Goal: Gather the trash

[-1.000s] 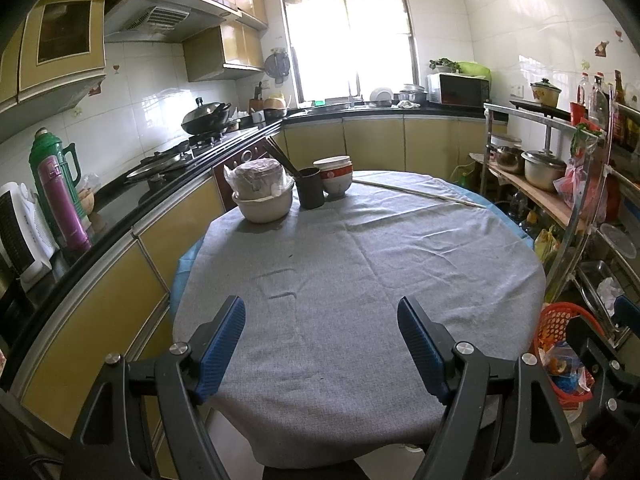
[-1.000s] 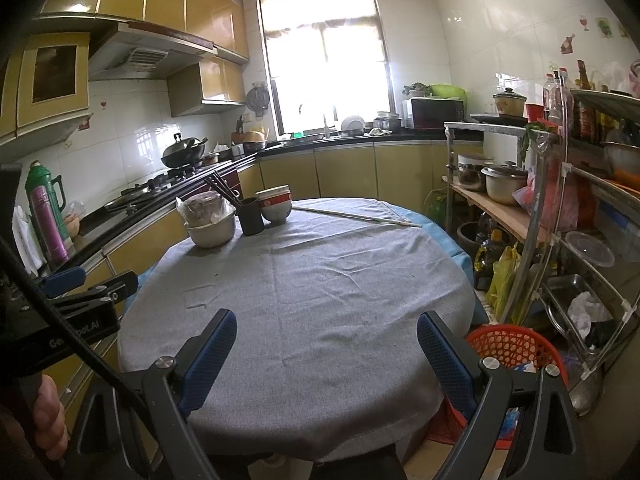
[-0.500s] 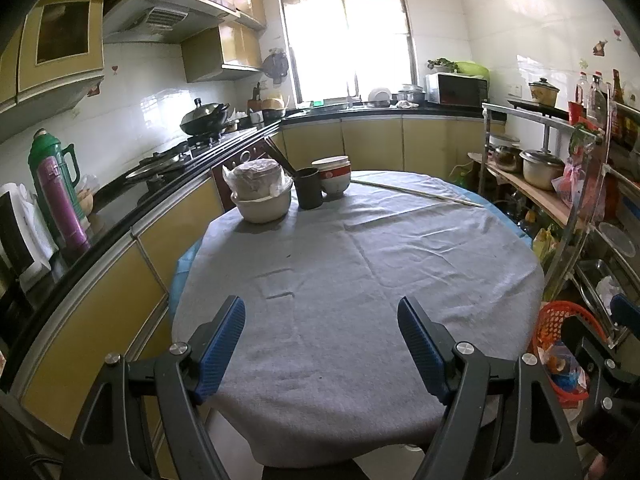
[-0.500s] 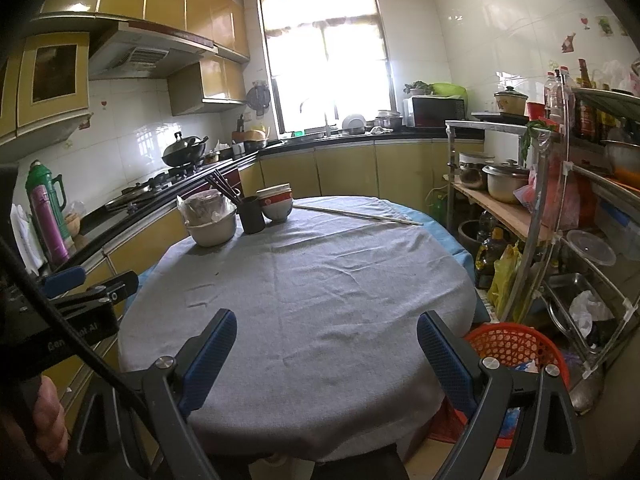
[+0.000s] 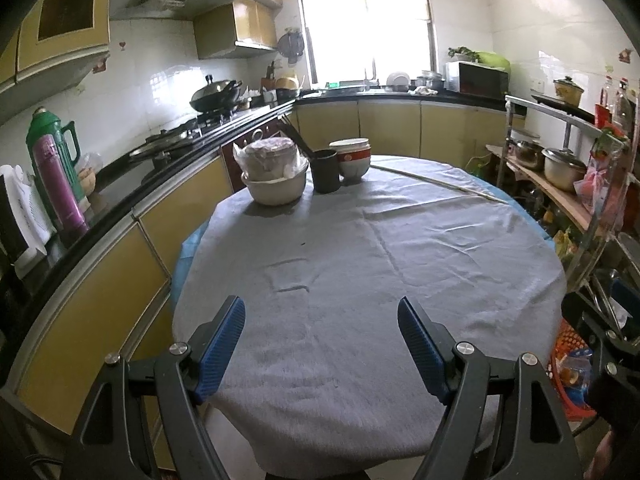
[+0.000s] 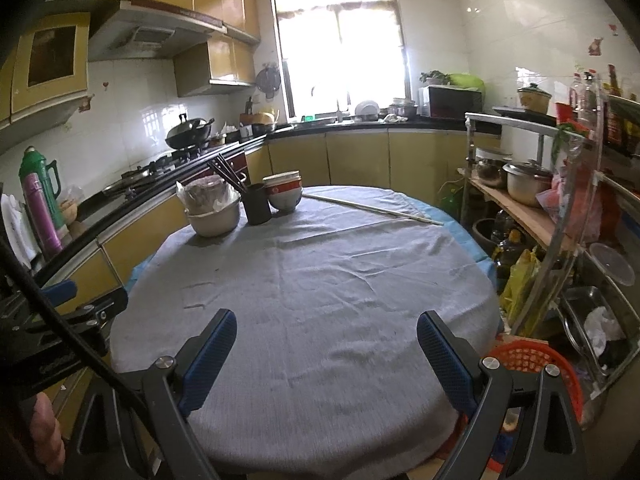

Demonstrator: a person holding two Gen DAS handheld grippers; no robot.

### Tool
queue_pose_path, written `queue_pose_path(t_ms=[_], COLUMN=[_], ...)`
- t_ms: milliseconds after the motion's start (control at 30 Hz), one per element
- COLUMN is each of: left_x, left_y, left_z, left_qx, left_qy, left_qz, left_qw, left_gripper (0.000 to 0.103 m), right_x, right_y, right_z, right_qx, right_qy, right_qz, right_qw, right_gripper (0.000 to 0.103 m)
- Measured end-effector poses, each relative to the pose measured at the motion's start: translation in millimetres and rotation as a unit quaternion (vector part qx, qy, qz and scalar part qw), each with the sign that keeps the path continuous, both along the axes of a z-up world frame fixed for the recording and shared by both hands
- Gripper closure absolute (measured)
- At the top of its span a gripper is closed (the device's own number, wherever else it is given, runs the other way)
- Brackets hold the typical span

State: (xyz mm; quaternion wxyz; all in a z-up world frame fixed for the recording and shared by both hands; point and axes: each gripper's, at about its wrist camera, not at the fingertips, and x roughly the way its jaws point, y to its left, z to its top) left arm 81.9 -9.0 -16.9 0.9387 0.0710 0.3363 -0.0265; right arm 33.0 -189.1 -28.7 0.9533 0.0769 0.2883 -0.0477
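A round table with a grey cloth (image 5: pixel 380 264) fills both views (image 6: pixel 320 280). My left gripper (image 5: pixel 322 344) is open and empty above the table's near edge. My right gripper (image 6: pixel 326 356) is open and empty above the near edge too. A red basket with trash in it (image 6: pixel 536 364) stands on the floor at the table's right; it also shows in the left wrist view (image 5: pixel 568 372). No loose trash shows on the cloth. The left gripper's body (image 6: pixel 60 332) shows at the left of the right wrist view.
At the table's far left stand a white bowl with a bagged dish (image 5: pixel 274 178), a black cup with chopsticks (image 5: pixel 326 176) and stacked bowls (image 5: pixel 352 158). A long stick (image 6: pixel 372 208) lies at the far edge. A counter runs along the left; a metal rack (image 6: pixel 560 216) stands on the right.
Both grippers have stayed open and nearly still. The views have shifted only slightly.
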Motion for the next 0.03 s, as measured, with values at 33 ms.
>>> queue_pose_path(t_ms=[33], left_x=[7.1], left_y=[0.8], left_z=[-3.1], left_qx=[-0.002], left_qy=[0.006], left_qz=[-0.001], left_qw=[1.0], left_gripper=[0.024], right_x=[10.6], right_y=[0.0], right_z=[-2.5], right_qx=[0.0], right_qy=[0.005], right_qz=[0.001], right_qw=[1.0], right_gripper=[0.009])
